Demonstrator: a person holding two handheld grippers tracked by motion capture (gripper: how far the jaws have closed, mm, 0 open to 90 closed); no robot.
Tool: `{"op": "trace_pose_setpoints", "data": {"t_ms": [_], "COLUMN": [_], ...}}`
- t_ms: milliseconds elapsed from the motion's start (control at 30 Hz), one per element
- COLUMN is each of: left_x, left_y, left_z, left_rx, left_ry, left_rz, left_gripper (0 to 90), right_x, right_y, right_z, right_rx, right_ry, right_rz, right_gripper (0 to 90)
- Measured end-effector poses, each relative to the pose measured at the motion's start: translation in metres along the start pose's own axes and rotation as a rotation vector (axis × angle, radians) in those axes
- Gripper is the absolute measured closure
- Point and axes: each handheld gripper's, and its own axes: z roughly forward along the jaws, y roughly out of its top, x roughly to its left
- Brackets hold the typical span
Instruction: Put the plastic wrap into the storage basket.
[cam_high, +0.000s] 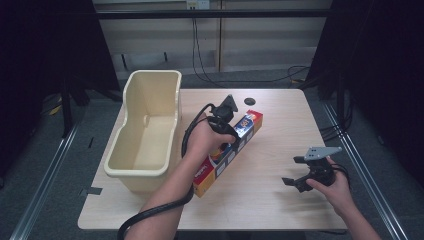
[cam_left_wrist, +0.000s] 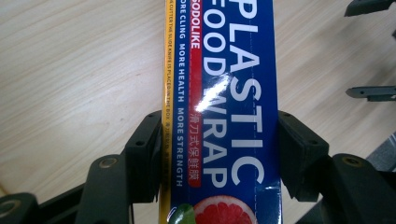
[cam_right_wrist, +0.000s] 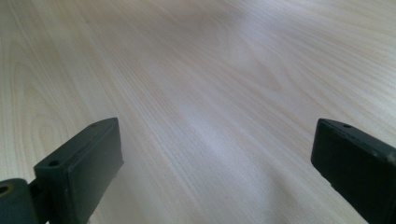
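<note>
So a long blue cardboard box of plastic food wrap (cam_high: 231, 151) is seen lying diagonally across the middle of the light wood bench (cam_high: 280, 200), just beside the cream plastic tub (cam_high: 145, 131) that's parked along the left side. The left tongs (cam_high: 223, 121) are brought down over the box from above, and in the left gripper view the box (cam_left_wrist: 224, 107) is squeezed between both black jaws, one pressed on each long side, so they're closed up tight on it. The white "PLASTIC FOOD WRAP" lettering and a bit of a grapefruit picture can be read there.

The right tongs (cam_high: 295, 172) are held well apart from the box, near the bench's right front corner. Their jaws are spread wide with nothing gripped; just bare wood grain (cam_right_wrist: 210, 93) is seen between them. A small black round hole cover (cam_high: 249, 101) is spotted near the far edge.
</note>
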Motion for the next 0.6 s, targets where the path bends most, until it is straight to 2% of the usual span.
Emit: {"op": "trace_pose_setpoints", "data": {"t_ms": [100,167,400,600], "left_x": [0.001,0.002,0.005,0.009], "left_y": [0.0,0.001,0.001,0.001], "left_z": [-0.01,-0.017,-0.038,-0.055], "left_rx": [0.012,0.012,0.0,-0.005], "left_ry": [0.009,-0.001,0.0,-0.005], "left_rz": [-0.012,-0.017,-0.042,-0.067], "left_gripper": [40.9,40.9,40.9,40.9], "right_x": [0.001,0.001,0.003,0.003], "right_y": [0.0,0.0,0.0,0.001], "right_z": [0.001,0.001,0.003,0.002], "right_rx": [0.003,0.008,0.018,0.012], "right_ry": [0.001,0.004,0.012,0.015], "right_rz": [-0.004,-0.004,-0.02,-0.016], "right_gripper": [2.4,2.4,2.4,2.4]}}
